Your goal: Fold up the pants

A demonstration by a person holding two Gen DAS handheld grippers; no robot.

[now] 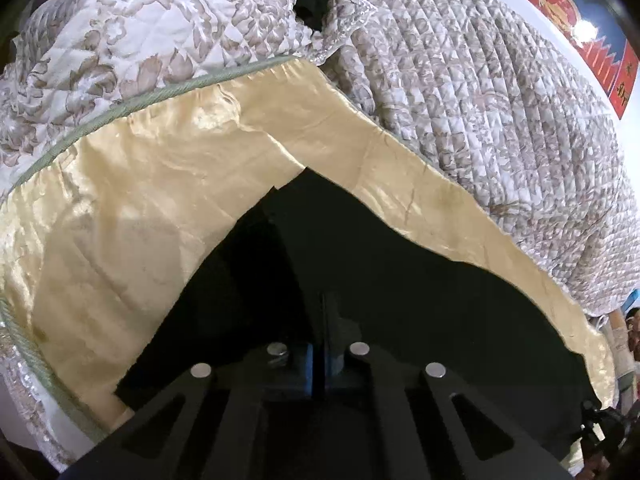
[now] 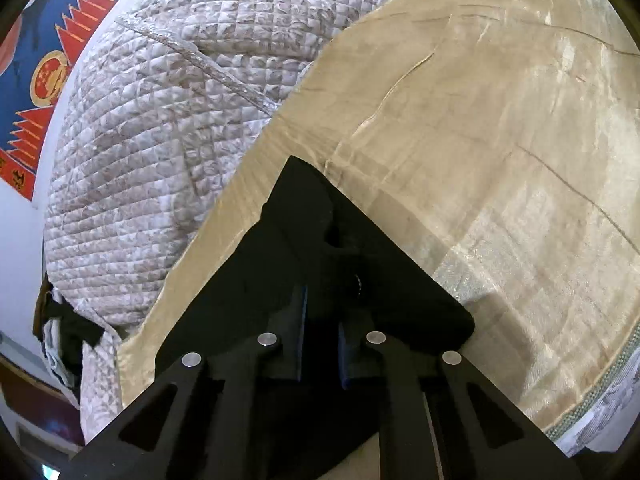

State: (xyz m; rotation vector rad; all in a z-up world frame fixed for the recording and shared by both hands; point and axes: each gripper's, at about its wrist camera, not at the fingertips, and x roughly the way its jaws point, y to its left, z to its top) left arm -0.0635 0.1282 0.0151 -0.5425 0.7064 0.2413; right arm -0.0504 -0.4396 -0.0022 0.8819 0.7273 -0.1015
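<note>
Nearest in the left wrist view, the left gripper [image 1: 325, 320] is pinched fully closed on the black fabric pants [image 1: 360, 248], which lie spread over the glossy cream satin bedspread [image 1: 140, 200]. In the right wrist view, the right gripper [image 2: 320, 300] has its jaws drawn nearly together, clamping a pointed corner of the same pants. Beyond lies a quilted floral grey-beige blanket [image 2: 160, 120], then a red-and-blue wall poster [image 2: 44, 60].

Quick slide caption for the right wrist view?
Right tool shut on black fabric pants lying on shiny cream satin bedspread.
</note>
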